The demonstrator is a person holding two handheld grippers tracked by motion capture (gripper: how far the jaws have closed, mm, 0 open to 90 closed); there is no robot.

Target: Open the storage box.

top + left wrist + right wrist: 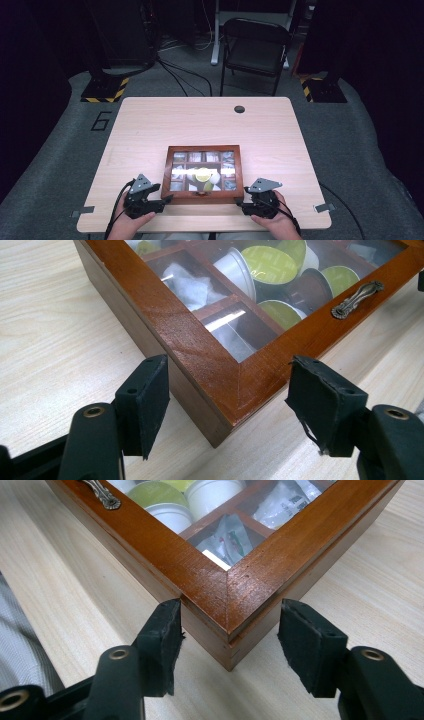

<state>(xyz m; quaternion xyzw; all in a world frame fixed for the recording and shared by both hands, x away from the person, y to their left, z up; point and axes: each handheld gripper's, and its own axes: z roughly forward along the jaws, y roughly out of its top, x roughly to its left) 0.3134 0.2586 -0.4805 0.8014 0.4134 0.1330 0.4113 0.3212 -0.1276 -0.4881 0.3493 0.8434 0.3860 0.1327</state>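
Note:
A wooden box (202, 148) with a glass lid lies at the near middle of the table. Through the lid I see green-topped capsules (270, 262) and wrapped sachets in compartments. A metal handle (357, 299) sits on the front rail. My left gripper (167, 200) straddles the box's near left corner (190, 340), with a pad tip against each wall. At the near right corner (200, 575), my right gripper (239, 202) stands the same way, its left pad (167, 630) touching the front wall.
The table (150, 125) has bare wood behind and beside the box, and a round cable hole (239, 109) at its far edge. A black folding chair (255, 45) stands beyond the table. A striped sleeve (20, 645) shows at the near edge.

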